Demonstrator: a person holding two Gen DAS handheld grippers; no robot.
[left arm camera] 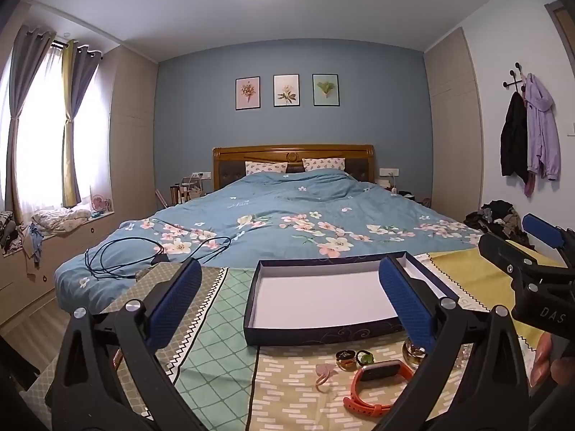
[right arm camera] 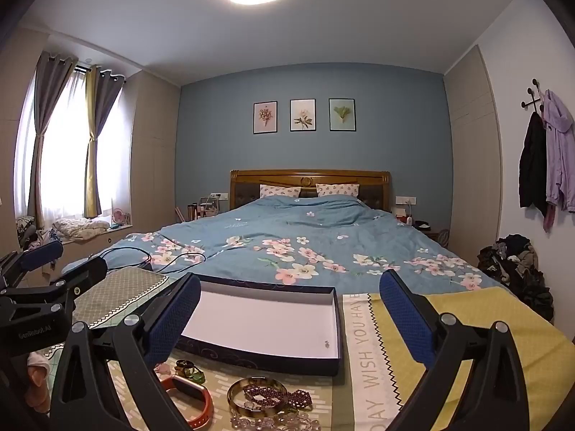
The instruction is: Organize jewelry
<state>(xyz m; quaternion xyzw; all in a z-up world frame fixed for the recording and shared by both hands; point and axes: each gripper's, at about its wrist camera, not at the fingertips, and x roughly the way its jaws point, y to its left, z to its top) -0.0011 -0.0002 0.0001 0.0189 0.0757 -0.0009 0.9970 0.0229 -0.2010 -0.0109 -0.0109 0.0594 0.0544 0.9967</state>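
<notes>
2 grippers hang side by side above a patchwork cloth (left arm camera: 215, 341) at the foot of the bed (left arm camera: 287, 215), both pointing toward the headboard. Between them and the quilt sits 1 shallow navy box (left arm camera: 251, 330), its white floor bare except for 1 tiny dark speck near the near right corner in the right wrist view. The box's near wall runs just beyond the jewelry; to its right the yellow cloth panel (right arm camera: 503, 341) lies open up to the bed's right edge, and to its left the green and grey panels lie free.

The left gripper (left arm camera: 287, 305) is held level with its blue pads (left arm camera: 172, 305) spread wide, holding nothing. The right gripper (right arm camera: 289, 316) is likewise wide open and empty, its pads (right arm camera: 406, 319) straddling the box's right half.

Jewelry lies on the cloth just in front of the box: 1 orange band watch (left arm camera: 377, 384), 2 rings (left arm camera: 354, 359) side by side, 1 small pink piece (left arm camera: 325, 377), 1 gold bangle (right arm camera: 257, 397), 1 purple beaded piece (right arm camera: 276, 397) draped across that bangle, and 1 string of clear beads (right arm camera: 273, 422) at the bottom edge. A dark cable (left arm camera: 143, 255) loops on the quilt at left.
</notes>
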